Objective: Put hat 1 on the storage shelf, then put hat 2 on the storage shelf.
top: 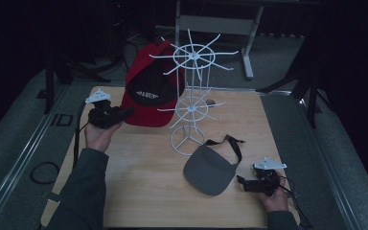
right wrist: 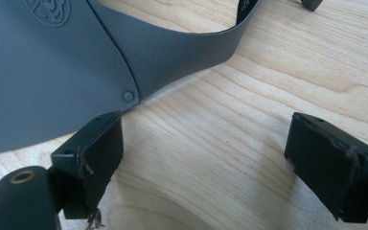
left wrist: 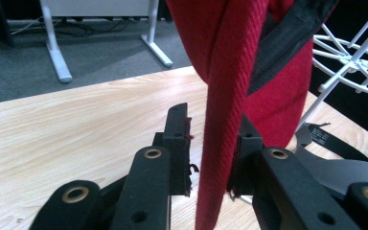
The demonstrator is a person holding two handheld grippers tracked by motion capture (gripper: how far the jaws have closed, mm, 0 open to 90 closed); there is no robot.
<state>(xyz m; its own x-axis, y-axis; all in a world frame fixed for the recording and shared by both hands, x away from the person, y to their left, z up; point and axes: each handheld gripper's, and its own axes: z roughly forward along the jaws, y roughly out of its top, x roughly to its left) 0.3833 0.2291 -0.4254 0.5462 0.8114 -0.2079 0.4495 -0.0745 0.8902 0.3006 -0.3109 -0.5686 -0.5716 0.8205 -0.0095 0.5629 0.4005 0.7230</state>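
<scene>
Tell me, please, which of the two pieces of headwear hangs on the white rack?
The red cap hangs on the white rack; the grey visor lies flat on the table.

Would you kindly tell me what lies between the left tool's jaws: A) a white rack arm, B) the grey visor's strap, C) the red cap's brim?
C: in the left gripper view the red cap's brim hangs between the left tool's slightly parted jaws.

High view overhead, tool views close, sharing wooden table (top: 143, 182)
</scene>
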